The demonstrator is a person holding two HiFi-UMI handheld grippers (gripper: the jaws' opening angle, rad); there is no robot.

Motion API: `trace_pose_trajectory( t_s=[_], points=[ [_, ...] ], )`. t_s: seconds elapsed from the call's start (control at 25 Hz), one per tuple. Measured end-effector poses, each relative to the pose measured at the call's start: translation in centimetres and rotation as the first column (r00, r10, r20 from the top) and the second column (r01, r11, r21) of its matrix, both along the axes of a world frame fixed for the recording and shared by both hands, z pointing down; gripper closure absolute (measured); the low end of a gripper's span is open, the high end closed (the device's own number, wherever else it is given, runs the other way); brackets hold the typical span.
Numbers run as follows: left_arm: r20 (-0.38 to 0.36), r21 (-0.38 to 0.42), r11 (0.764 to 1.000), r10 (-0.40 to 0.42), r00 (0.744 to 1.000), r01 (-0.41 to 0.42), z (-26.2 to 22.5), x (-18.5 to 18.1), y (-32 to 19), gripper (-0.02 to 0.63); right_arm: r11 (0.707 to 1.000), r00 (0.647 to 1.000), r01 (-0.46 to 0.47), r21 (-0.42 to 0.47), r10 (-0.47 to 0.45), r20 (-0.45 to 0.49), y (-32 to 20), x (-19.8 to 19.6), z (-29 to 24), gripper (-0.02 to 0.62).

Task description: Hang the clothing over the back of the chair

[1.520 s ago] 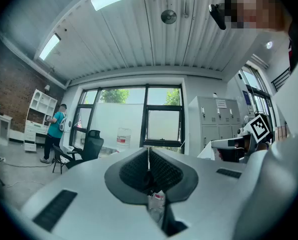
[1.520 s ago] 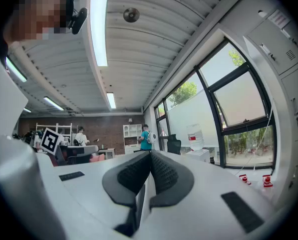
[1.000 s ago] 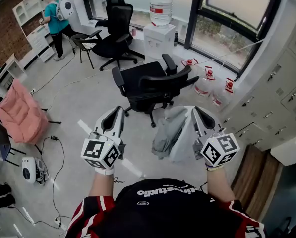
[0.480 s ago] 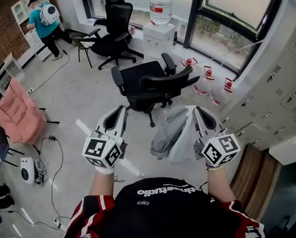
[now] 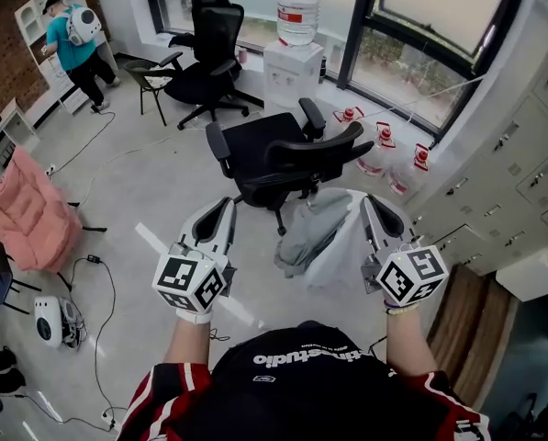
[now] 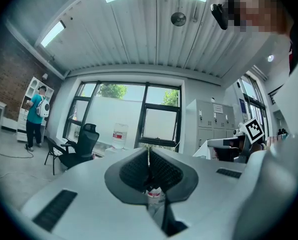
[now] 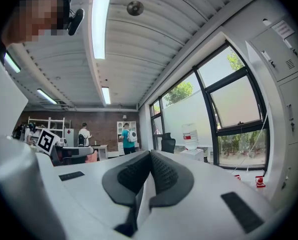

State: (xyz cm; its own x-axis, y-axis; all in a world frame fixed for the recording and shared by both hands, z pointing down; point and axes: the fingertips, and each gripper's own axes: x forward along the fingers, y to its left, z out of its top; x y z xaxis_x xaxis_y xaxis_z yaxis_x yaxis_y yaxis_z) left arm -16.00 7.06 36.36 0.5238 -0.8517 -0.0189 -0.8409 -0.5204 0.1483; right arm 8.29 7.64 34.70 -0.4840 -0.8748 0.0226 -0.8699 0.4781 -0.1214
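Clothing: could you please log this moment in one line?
right gripper shut on clothing | left gripper shut, empty | chair bare

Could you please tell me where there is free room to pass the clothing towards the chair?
Free: the grey floor between the black office chair and the pink chair. Crowded: right of it, water jugs beside the lockers.

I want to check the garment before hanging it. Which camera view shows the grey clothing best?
The head view: there the clothing hangs open to view from the right gripper. The right gripper view shows only a pale strip pinched between the jaws. The left gripper view shows no clear part of it.
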Motion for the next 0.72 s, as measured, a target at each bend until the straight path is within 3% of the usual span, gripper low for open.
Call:
trace_pose_trajectory(
  t_s=[0.4, 0.72],
  points=[
    [-0.014, -0.033, 0.999, 0.008, 1.0, -0.008, 1.2, -2.8, -0.9, 0.577, 0.999, 0.999, -0.027, 0.044, 0.028, -0.02, -2.0, -1.2, -2.0, 0.581],
    [-0.004, -0.048, 0.999, 0.015, 1.0, -0.015, 2.4, -2.4, -6.2, 0.577, 0.999, 1.0, 0.006, 0.053, -0.005, -0.022, -6.8, -1.8, -1.6, 0.581]
  ],
)
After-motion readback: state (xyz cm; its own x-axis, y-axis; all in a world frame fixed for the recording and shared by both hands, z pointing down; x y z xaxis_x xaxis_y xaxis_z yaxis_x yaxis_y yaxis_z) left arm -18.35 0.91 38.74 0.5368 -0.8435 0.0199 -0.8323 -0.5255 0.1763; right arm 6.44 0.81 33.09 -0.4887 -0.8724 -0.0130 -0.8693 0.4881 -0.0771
